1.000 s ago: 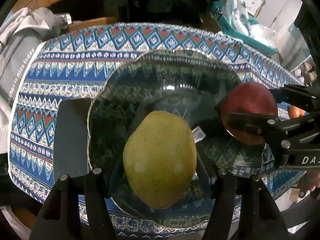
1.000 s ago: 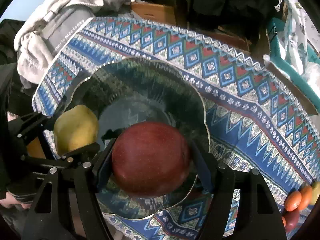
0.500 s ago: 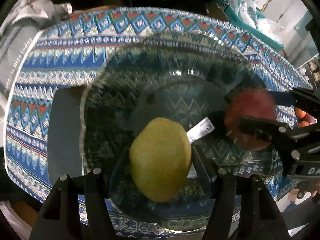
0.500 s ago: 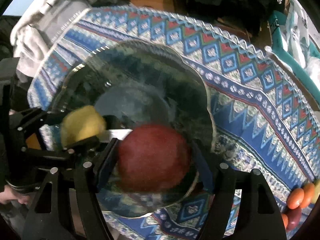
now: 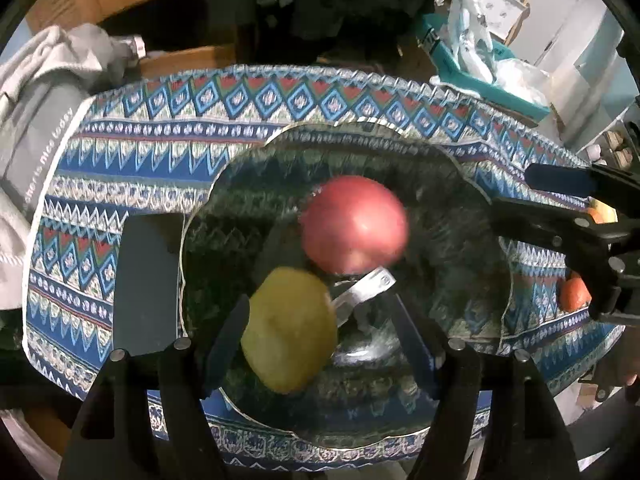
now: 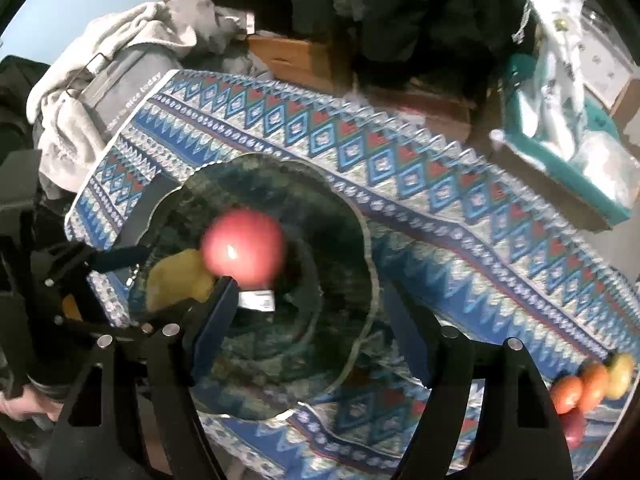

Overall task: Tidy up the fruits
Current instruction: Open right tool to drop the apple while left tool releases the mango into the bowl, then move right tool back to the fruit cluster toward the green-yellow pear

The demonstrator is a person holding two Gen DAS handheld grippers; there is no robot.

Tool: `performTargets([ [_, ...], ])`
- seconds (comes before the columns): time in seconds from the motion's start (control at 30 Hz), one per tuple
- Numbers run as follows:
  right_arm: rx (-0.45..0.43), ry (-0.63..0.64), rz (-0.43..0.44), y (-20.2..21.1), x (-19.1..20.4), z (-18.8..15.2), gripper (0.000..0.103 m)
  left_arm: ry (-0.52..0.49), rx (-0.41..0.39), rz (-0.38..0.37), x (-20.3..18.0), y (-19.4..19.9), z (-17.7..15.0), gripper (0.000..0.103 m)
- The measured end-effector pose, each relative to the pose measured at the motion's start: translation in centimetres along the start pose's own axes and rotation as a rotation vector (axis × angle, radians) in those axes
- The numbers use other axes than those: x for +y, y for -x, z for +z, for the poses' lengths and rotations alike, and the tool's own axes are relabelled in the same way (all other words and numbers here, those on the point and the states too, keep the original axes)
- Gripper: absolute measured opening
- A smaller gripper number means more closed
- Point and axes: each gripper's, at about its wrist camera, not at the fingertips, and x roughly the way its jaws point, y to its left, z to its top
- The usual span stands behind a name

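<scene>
Two fruits, a red apple and a yellow mango, are being released into the glass bowl for grouping. Jaws of both the left gripper and right gripper are being opened, nothing clamped

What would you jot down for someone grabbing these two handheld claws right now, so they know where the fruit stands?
Left gripper: jaws opening; yellow fruit lies between them in the glass bowl, seemingly let go.
Right gripper: jaws opening, nothing between them; red apple sits in the bowl beside the yellow fruit.
Done: both fruits are in the bowl on the patterned cloth.
Left: small orange and yellow fruits wait at the cloth's edge, likely next.
</scene>
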Motion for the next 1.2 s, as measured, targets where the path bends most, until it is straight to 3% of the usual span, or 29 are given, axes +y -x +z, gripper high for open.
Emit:
performTargets([
  [0.27,-0.026,0.006,-0.065,3.1,-2.0,-1.1,0.079,-0.031,-0.055,-0.062,-2.7,2.5,1.0,0.075],
  [0.7,-0.082,0.014,-0.133,9.0,-4.3,-3.8,0.084,-0.123,-0.107,-0.097,-7.5,5.0,1.7,0.079],
  [1.2,-0.129,-0.119,-0.198,14.2,-11.4,-8.5,0.086,-0.220,-0.129,-0.124,-13.7,6.4,2.7,0.079],
])
